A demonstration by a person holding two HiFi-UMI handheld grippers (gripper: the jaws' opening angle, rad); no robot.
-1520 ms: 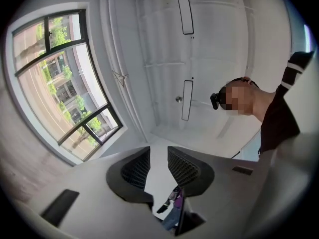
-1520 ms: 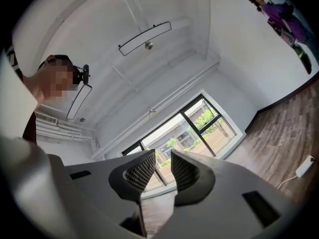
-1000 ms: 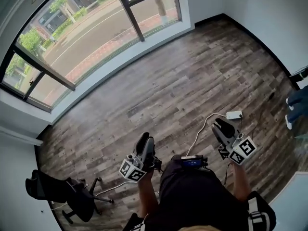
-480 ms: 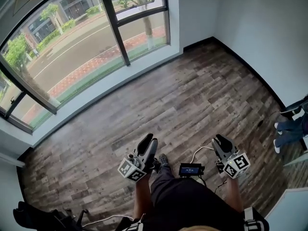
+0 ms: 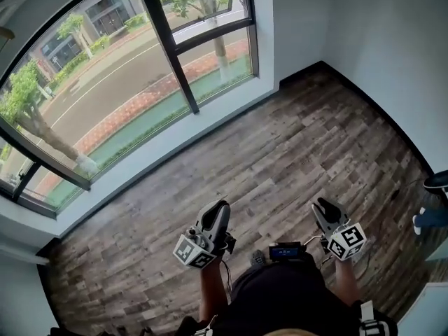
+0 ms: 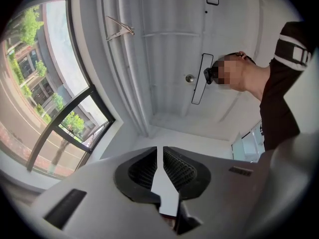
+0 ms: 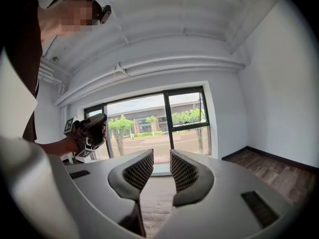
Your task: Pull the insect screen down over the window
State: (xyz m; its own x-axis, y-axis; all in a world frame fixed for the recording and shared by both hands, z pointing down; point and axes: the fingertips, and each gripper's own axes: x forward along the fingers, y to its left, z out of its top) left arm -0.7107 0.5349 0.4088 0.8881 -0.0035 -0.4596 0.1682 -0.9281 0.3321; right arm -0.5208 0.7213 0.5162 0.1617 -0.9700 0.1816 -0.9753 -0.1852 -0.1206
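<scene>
Wood-grain planks in grey-brown cover the floor [image 5: 294,131], which runs between smooth white walls [image 5: 378,40] edged with a black skirting strip [image 5: 301,73]. Along the far left side stands the window [image 5: 105,82]. It has broad glass panes in a dark frame, and its long axis runs from near left to far right. Dark upright bars divide it, and a street and trees show beyond. The insect screen cannot be made out in any view. The window lies well apart from both grippers, across a wide stretch of floor.

The person, in a dark top, stands at the near edge and holds both tools low. The left gripper [image 5: 218,208] is smooth grey plastic with a marker cube [image 5: 192,250] at its rear. Its own view shows it tilted up toward the white ceiling [image 6: 164,49], with the window off to its left. Its jaws are closing to a thin slit between the dark ribbed pads [image 6: 179,171], with nothing between them. The right gripper [image 5: 323,206] points straight at the window, which sits wider than tall beyond its tips. Its fingers stand a little apart on nothing, and a fine grid covers their black faces. Between the two grippers, at the person's waist, sits a small dark device [image 5: 285,251] with a lit screen.
</scene>
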